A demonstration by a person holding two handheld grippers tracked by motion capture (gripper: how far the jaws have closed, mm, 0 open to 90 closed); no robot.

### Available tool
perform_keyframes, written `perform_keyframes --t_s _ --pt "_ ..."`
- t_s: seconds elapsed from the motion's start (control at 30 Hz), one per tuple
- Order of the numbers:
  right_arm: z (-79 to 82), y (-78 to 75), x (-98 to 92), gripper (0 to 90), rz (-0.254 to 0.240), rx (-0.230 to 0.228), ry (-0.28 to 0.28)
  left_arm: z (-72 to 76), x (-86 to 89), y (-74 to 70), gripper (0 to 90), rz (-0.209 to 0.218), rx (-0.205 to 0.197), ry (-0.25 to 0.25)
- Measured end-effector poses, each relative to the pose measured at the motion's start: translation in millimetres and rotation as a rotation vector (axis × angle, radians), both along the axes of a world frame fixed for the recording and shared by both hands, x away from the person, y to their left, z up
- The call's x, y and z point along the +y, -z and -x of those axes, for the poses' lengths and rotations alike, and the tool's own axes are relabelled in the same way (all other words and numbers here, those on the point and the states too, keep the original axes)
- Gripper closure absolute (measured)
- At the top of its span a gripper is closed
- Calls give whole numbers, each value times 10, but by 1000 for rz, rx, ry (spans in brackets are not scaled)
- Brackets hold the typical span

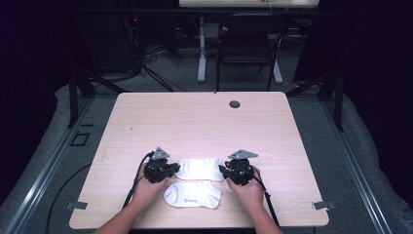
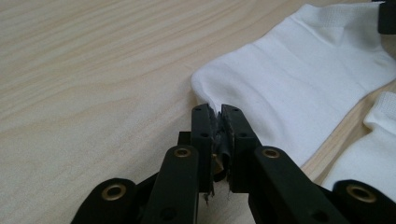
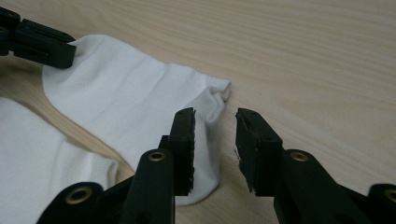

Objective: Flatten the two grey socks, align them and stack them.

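Observation:
Two white ankle socks lie near the table's front edge. The farther sock (image 1: pixel 199 168) stretches between my two grippers; the nearer sock (image 1: pixel 192 195) lies flat just in front of it. My left gripper (image 1: pixel 175 169) is at the farther sock's left end. In the left gripper view its jaws (image 2: pixel 216 110) are shut on the edge of that sock (image 2: pixel 299 79). My right gripper (image 1: pixel 222 170) is at the sock's right end. In the right gripper view it (image 3: pixel 215 122) stands open, and the sock's crumpled end (image 3: pixel 212 100) lies beside one pad without being pinched.
The light wooden table (image 1: pixel 195 122) has a round cable hole (image 1: pixel 234 104) near its far edge. A black chair (image 1: pixel 248 44) and a desk leg stand on the floor beyond. Metal brackets (image 1: pixel 322 205) sit at the front corners.

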State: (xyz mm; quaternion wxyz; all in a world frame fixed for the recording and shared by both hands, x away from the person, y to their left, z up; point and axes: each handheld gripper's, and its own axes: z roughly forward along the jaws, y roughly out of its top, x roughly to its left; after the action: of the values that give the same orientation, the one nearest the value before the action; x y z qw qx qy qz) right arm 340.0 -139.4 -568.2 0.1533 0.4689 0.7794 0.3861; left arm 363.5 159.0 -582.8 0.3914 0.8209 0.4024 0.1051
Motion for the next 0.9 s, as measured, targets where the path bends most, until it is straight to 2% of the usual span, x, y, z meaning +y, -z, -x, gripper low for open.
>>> perform_keyframes --t_s 0.03,0.07,0.1,0.2,0.33,0.5,0.63,0.7,0.9 --pt "-19 24 8 721 -10 -1 3 0 -1 0 854 0 0 1" --pt "-28 31 4 753 -1 21 -1 0 -2 0 858 2 1 0" --pt "-33 40 8 787 2 24 -1 0 -1 -1 862 3 2 0" --pt "-27 55 15 857 3 7 4 2 4 -8 870 5 4 0" --pt "-18 51 -17 866 8 22 -4 4 21 -21 874 6 3 -4" --pt "-7 60 -61 867 -15 24 -2 12 37 -47 875 20 -3 -8" --pt "-6 -3 -70 867 -36 4 -9 31 57 -92 875 39 -15 -8" --pt "3 -52 -76 867 -72 -12 -1 43 79 -130 875 58 -24 -10" --pt "28 -158 -64 867 -94 -27 -17 89 149 -225 875 82 -37 -16"
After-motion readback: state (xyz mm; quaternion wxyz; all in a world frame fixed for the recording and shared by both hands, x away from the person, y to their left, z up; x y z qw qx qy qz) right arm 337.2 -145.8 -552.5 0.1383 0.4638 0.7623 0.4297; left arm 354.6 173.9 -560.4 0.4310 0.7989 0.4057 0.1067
